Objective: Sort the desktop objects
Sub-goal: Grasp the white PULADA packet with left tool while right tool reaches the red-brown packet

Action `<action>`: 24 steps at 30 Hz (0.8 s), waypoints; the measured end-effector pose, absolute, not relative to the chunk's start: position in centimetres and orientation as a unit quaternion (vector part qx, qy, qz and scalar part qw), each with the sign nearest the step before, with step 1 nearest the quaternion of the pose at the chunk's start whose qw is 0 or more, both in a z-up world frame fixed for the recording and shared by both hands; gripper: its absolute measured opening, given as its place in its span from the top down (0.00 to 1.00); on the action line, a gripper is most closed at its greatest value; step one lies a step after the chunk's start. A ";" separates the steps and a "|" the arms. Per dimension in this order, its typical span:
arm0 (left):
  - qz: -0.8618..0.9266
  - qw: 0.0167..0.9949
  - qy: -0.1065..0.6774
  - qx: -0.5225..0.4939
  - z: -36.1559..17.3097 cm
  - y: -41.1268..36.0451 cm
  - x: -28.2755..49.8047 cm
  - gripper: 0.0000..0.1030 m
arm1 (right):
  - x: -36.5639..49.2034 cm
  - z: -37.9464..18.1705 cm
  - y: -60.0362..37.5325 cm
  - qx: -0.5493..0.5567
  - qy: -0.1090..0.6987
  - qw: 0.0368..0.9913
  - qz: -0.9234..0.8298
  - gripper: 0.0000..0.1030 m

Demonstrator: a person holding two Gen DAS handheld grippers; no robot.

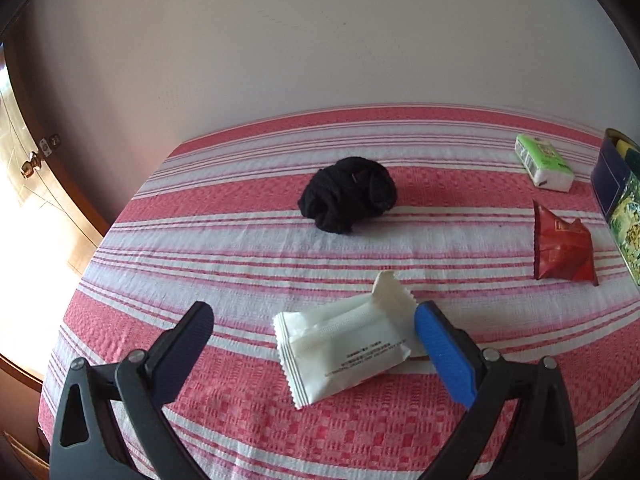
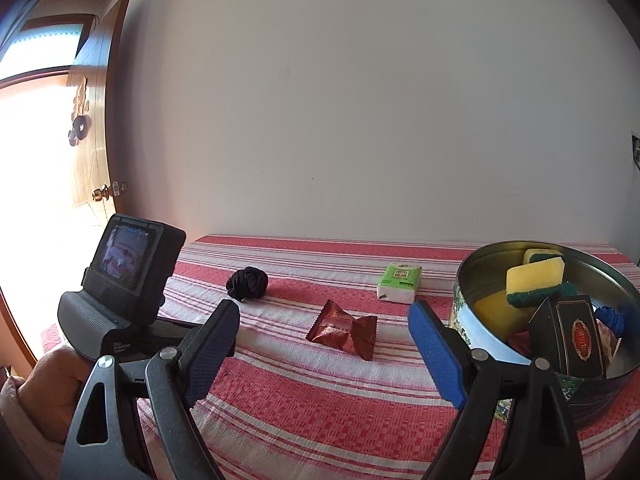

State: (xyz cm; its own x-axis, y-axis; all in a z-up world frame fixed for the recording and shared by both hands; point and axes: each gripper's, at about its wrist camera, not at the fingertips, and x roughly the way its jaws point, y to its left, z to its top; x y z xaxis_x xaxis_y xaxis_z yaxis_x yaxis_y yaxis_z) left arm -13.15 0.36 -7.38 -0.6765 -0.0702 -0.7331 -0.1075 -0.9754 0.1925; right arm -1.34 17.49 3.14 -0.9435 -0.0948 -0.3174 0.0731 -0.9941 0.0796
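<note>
Left gripper [image 1: 314, 326]: your jaws stand wide apart, tilted down at the table; nothing clamped.
White packet: crinkled white plastic sachet [image 1: 344, 354] lies flat on the red-and-white striped tablecloth [image 1: 240, 420], between your left fingers. The blue pad [image 1: 444, 354] is at its right end, contact unclear; the dark pad [image 1: 188, 348] is clear of it.
Left hand [image 2: 60, 384]: seen from the right wrist view, you grip the left tool's handle low at the table's left edge, its camera screen [image 2: 128, 256] facing back.
Right gripper [image 2: 322, 334]: your jaws spread wide, empty, pointing nearly level over the table.
Red packet: crumpled dark red foil wrapper [image 2: 344, 330] lies on the cloth ahead, between the right fingers in view but beyond them.
Tin: round metal tin [image 2: 472, 276] just right of your right blue pad, holding yellow-green sponges [image 2: 534, 278] and a dark box [image 2: 576, 334].
Others: black fabric bundle [image 1: 348, 194] and green-white tissue pack [image 1: 544, 162] sit further back, well apart.
</note>
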 end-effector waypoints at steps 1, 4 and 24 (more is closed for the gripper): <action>0.906 0.013 0.106 -0.410 -7.6 0.3 -13.4 0.02 | -1.4 3.1 17.6 0.165 -0.033 0.043 -0.985 0.14; 0.900 0.031 0.083 -0.428 -7.9 -0.2 -14.1 0.07 | -2.0 2.8 17.7 0.182 -0.033 0.045 -0.982 0.14; 0.906 0.121 -0.004 -0.405 -7.1 0.0 -12.8 0.88 | -4.1 2.0 16.9 0.224 -0.013 0.065 -0.972 0.14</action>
State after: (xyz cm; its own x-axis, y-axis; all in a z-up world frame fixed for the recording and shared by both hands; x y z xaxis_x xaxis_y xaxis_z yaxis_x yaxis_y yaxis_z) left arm -12.75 -0.03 -7.13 -0.6427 0.2233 -0.7329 -0.2164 -0.9705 -0.1060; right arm -4.10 16.87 2.03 -0.8911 -0.1326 -0.4339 0.1211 -0.9912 0.0543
